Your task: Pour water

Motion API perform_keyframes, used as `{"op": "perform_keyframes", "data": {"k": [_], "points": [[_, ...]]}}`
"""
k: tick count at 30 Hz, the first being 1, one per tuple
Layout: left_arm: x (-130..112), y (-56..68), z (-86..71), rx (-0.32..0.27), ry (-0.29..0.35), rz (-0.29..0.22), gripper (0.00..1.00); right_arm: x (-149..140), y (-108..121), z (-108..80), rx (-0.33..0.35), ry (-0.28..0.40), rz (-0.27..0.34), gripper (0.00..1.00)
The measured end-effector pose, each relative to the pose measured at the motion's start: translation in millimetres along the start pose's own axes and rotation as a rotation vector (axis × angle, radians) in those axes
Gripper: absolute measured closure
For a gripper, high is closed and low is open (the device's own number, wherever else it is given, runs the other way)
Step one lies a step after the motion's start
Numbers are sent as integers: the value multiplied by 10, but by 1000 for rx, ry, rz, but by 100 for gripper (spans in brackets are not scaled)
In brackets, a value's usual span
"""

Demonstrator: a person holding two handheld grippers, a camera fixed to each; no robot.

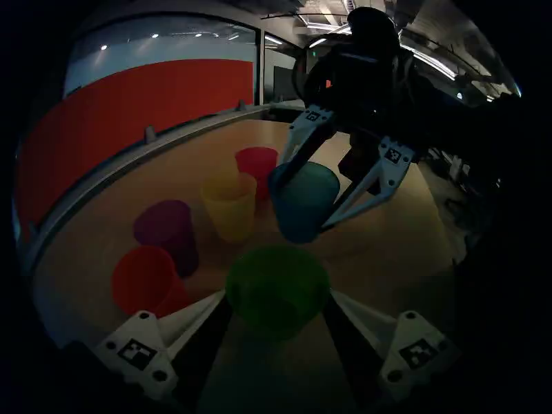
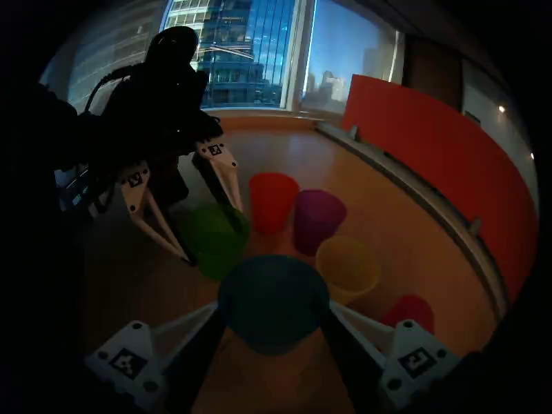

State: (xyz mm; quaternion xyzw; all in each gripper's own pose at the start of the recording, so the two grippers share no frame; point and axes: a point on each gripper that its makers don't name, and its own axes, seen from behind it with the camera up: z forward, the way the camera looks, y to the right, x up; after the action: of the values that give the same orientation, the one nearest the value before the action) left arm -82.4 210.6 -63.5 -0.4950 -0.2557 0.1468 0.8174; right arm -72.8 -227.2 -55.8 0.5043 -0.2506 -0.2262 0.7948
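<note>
Left gripper view, dim and muted in colour: left gripper (image 1: 276,298) at the bottom, fingers narrowed onto green cup (image 1: 276,276), one finger against each side of its wall. Cup base hidden beneath its own rim, so contact with tabletop (image 1: 386,248) impossible to judge. Farther across, right gripper (image 1: 303,203) clamped around teal cup (image 1: 303,200), carried by a person (image 1: 372,76) reduced to a dark silhouette. Tilt of the teal cup hard to read. Insides of both cups too dark to tell water from shadow.

Toward the tabletop edge along red panel (image 1: 138,117):
- yellow cup (image 1: 229,203), just beside the teal one
- red cup (image 1: 257,164), behind and partly covered by both of those
- purple cup (image 1: 165,228)
- orange-red cup (image 1: 143,279), nearest, its base hard to separate from the near finger

Right gripper view: the same two grips from the opposite side. Teal cup pinched between the near fingers, green cup held farther off. Red cup half hidden behind a near finger. Tabletop edge on the person's side lost in darkness. Bright windows (image 2: 276,55) beyond.
</note>
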Motion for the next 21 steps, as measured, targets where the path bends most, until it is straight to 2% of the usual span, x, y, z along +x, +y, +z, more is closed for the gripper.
{"op": "perform_keyframes", "data": {"k": [21], "points": [[-77, -21, -45, -6, -10, -3, 13, -63, -97, 157, 6, -20, -13, 10]]}}
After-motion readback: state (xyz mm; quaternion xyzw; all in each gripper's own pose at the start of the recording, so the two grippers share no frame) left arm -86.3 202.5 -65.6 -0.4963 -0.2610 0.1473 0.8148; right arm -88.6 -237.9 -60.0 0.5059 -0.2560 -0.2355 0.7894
